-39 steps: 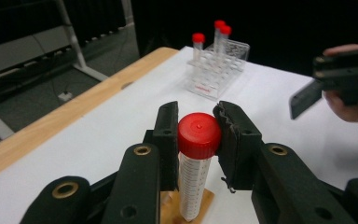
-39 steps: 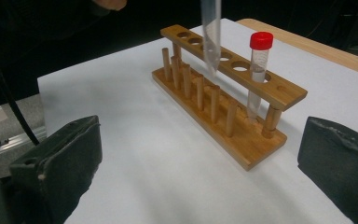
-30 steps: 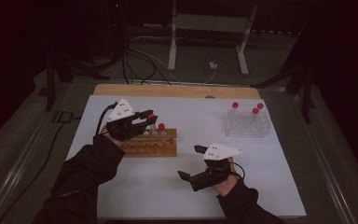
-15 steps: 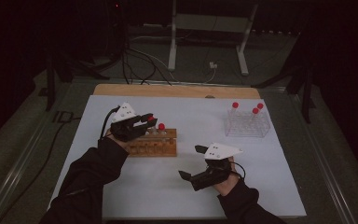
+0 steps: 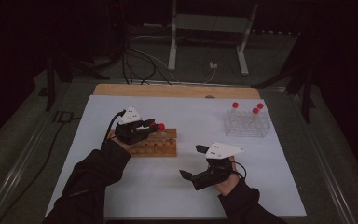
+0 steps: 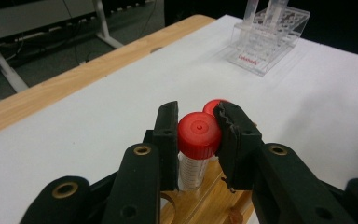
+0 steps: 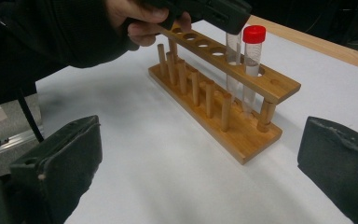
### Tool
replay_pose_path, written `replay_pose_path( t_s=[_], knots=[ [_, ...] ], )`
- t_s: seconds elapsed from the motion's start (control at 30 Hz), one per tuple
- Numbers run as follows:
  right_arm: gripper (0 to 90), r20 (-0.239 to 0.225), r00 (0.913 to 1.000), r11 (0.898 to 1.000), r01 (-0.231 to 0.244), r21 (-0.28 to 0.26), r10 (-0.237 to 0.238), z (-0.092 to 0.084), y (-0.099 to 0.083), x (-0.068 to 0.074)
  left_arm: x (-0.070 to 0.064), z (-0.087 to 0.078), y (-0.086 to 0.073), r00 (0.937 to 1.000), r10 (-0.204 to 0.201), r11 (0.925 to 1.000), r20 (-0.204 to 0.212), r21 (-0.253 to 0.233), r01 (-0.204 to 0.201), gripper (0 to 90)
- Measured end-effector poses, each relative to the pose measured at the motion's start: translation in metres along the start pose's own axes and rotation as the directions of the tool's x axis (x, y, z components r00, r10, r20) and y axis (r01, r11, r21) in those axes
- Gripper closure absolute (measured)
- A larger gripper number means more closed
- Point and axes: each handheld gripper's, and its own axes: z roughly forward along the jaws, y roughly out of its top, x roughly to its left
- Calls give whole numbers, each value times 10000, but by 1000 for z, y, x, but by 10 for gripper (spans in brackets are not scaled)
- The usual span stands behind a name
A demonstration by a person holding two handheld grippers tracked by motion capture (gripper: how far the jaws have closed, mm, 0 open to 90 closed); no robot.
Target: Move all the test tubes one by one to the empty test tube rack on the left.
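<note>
My left gripper (image 6: pixel 196 122) is shut on a clear tube with a red cap (image 6: pixel 199 135) and holds it upright in a hole of the wooden rack (image 6: pixel 213 198). A second red-capped tube (image 7: pixel 252 46) stands in the neighbouring hole near the rack's end. In the high view the left gripper (image 5: pixel 152 126) hovers over the back of the wooden rack (image 5: pixel 161 148), left of the table's middle. My right gripper (image 5: pixel 192 161) rests low near the front of the table. Its jaws stand wide open, nothing between them, and point at the wooden rack (image 7: pixel 223 119).
A clear plastic rack (image 5: pixel 247 126) with three red-capped tubes stands at the back right of the white sheet (image 5: pixel 196 112). A strip of bare wooden tabletop (image 5: pixel 168 91) runs along the far edge. Cables and a metal stand lie on the floor beyond.
My left gripper has come down toward the wooden rack with the tube in its grip. The right gripper has stayed where it was.
</note>
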Motion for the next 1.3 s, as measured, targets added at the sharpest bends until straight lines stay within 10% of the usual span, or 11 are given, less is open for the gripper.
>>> replay_pose_path(
  t_s=[0.67,1.3],
  knots=[
    [0,21,9999,9996,-116,-245,117,-6,3,-4,0,1,-3,10000,-52,9993,-2,365,52,695],
    [0,508,9983,9909,-210,-1329,280,-34,16,-33,-12,-44,-4,9964,-209,9996,823,-157,222,79]
  ],
)
